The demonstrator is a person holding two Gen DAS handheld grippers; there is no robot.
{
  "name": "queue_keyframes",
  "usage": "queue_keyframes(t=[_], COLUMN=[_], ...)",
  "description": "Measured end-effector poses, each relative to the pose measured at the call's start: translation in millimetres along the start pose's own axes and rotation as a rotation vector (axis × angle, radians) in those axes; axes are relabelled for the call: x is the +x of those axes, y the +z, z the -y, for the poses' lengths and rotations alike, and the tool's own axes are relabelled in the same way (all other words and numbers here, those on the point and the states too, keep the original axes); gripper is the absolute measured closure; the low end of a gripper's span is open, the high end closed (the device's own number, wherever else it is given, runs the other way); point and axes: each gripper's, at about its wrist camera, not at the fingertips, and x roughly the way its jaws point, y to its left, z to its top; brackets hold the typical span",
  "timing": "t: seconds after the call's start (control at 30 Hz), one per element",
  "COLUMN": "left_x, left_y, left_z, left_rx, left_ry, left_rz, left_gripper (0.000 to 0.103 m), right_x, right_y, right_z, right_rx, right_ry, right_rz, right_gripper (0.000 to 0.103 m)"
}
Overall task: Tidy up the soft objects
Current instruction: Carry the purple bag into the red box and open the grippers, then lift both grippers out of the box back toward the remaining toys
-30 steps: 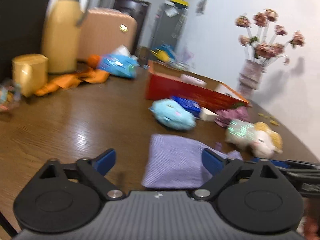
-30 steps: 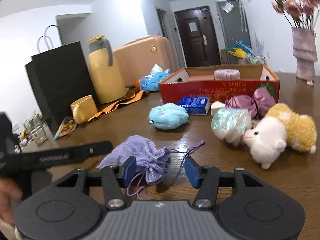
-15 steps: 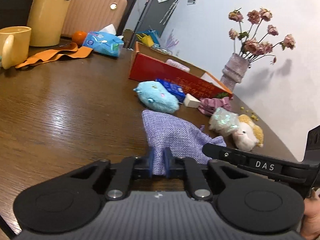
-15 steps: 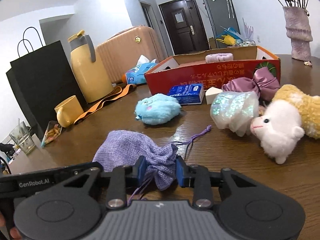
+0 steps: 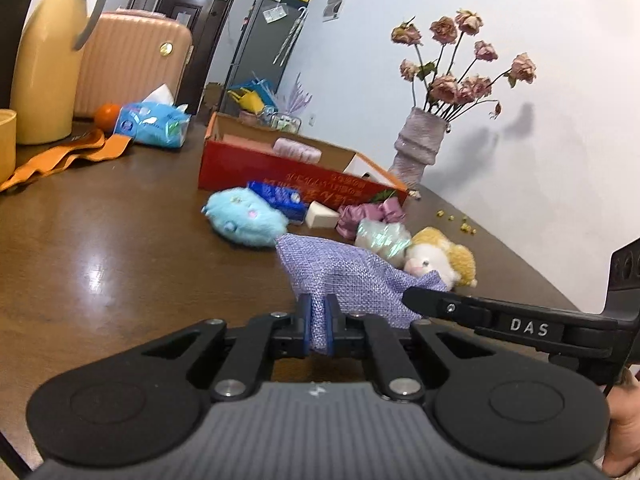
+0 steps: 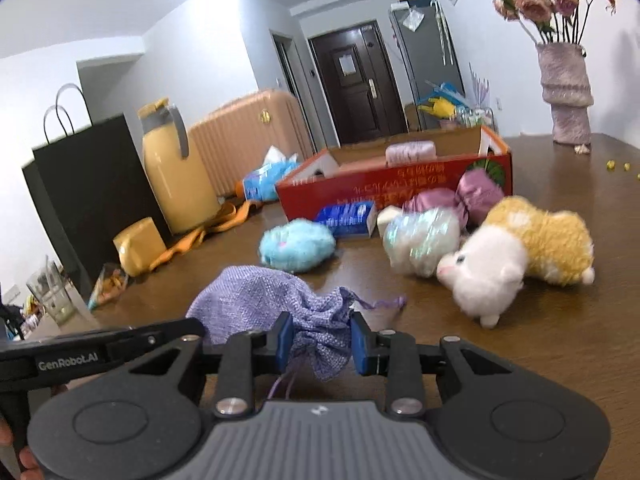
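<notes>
The left gripper (image 5: 319, 330) points slightly downward over the near edge of the table, its blue pads pressed together on a thin fold of the purple pouch (image 5: 352, 276). The right gripper (image 6: 321, 344) sits just beside it, angled the same way, its pads clamped on the pouch's gathered neck. A hand (image 5: 624, 436) shows at the lower right corner of the left wrist view.

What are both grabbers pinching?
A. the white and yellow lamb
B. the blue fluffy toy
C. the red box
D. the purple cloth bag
D. The left gripper is shut on one end of the purple bag, and the right gripper clamps its gathered end; the other things sit untouched on the table.
</notes>
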Motion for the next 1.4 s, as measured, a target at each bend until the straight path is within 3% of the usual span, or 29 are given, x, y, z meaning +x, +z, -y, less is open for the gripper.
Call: queue_keyframes(t=[0.17, 0.27, 0.4, 0.47, 0.53, 0.63, 0.73, 0.9, 1.0, 1.1, 1.27, 1.37, 1.4], left_x=[7.0, 24.9, 74.4, 109.0, 149.8, 206.2, 247.5, 282.7, 281.9, 271.3, 237.5, 204.6, 191.3], left_y=[51.9, 100.4, 168.9, 198.5, 221.8, 233.3, 221.2, 200.6, 197.1, 199.0, 218.7, 229.2, 231.3], left_z=[5.9, 6.9, -5.7, -16.2, -31.1, -55.0, -64.9, -77.0, -84.8, -83.1, -74.4, -60.1, -54.1], left_rx=[0.024, 0.042, 0.045, 0.068, 0.057, 0.03, 0.073, 0.141, 0.144, 0.145, 0.144, 0.181, 0.202], left_ry=[-0.096, -0.134, -0.138, -0.084, -0.035, 0.071, 0.164, 0.241, 0.222, 0.229, 0.258, 0.258, 0.257], left_rz=[0.06, 0.091, 0.109, 0.106, 0.054, -0.028, -0.099, -0.155, -0.168, -0.145, -0.09, -0.038, -0.01], left_gripper=[0.096, 0.096, 0.096, 0.096, 0.096, 0.096, 0.096, 0.095, 0.094, 0.093, 0.093, 0.079, 0.068], right_x=[-8.3, -1.8, 38.8, 74.8, 121.5, 189.4, 256.8, 313.8, 323.6, 315.1, 272.1, 228.4, 215.4], right_y=[45.3, 93.2, 167.1, 204.1, 232.3, 253.6, 250.1, 222.2, 215.2, 215.8, 234.6, 251.0, 255.8], right_z=[3.6, 12.1, 26.5, 34.3, 41.8, 54.3, 68.0, 71.7, 72.9, 71.6, 70.3, 65.2, 65.8], right_rx=[-0.026, -0.043, -0.075, -0.075, -0.071, -0.044, 0.007, -0.001, -0.009, -0.019, -0.033, -0.087, -0.105], right_ry=[0.031, 0.056, 0.067, 0.068, 0.059, 0.036, -0.004, -0.061, -0.095, -0.094, -0.092, -0.116, -0.127], right_rz=[0.082, 0.131, 0.141, 0.106, 0.046, -0.055, -0.169, -0.283, -0.321, -0.297, -0.235, -0.174, -0.151], right_gripper=[0.075, 0.075, 0.075, 0.075, 0.076, 0.077, 0.077, 0.074, 0.064, 0.051, 0.048, 0.041, 0.036])
